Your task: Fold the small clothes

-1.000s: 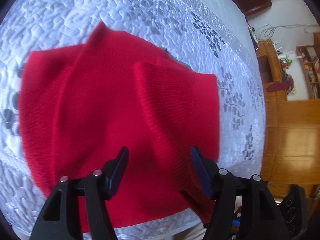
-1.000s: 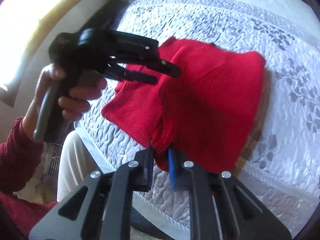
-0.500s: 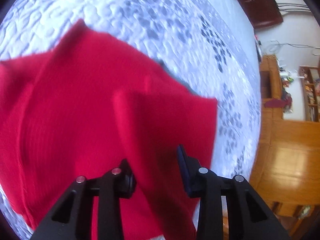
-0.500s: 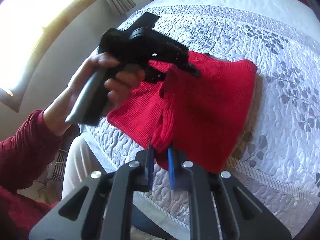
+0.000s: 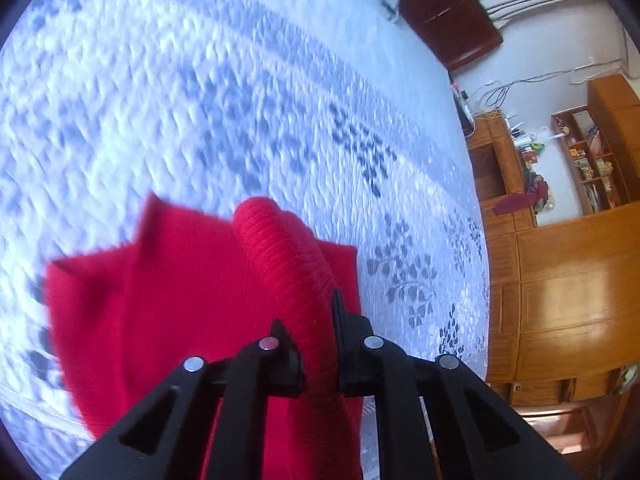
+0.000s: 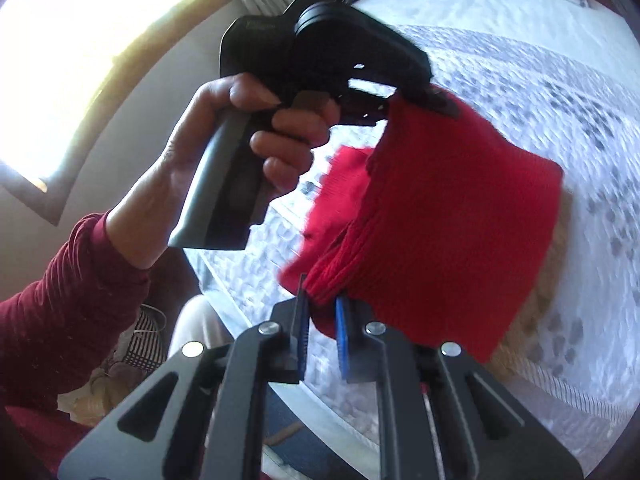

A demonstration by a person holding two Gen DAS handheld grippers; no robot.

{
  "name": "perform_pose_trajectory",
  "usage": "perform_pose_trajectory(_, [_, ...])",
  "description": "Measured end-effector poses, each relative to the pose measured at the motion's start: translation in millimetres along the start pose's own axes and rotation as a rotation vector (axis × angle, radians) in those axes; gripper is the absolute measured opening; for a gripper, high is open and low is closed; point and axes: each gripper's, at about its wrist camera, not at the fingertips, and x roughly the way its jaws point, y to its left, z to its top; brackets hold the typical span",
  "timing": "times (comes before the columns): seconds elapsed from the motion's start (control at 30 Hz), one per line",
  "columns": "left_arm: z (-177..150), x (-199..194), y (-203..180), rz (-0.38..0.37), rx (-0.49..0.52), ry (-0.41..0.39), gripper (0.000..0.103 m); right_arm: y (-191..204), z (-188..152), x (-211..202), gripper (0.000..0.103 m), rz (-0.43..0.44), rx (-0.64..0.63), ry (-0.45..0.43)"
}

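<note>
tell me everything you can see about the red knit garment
The red garment is a small ribbed knit piece, soft and thick-looking. Both hand-held grippers are shut on its ribbed edge: the left on one rolled part, the right on another bunched part. It is lifted at those two points, the edge stretched between them, and the rest drapes down onto the white quilted bedspread. Its exact type is unclear.
</note>
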Motion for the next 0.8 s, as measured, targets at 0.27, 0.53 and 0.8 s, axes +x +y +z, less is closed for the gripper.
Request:
perform_pose_trajectory(0.27, [8.2,-37.5,55.2,0.074,0.028,-0.046,0.01,40.4,25.0,62.9,0.01,0.049,-0.061,0.067])
perform_pose_trajectory(0.53, [-15.2,-15.5,124.8,0.131,-0.036,-0.035,0.01,32.3,-3.6,140.6,0.01,0.026,-0.035,0.235])
perform_pose_trajectory(0.8, [-30.2,-11.9,125.2,0.177,0.016,-0.072,0.016,21.4,-14.5,138.6,0.023,0.043,-0.005,0.258])
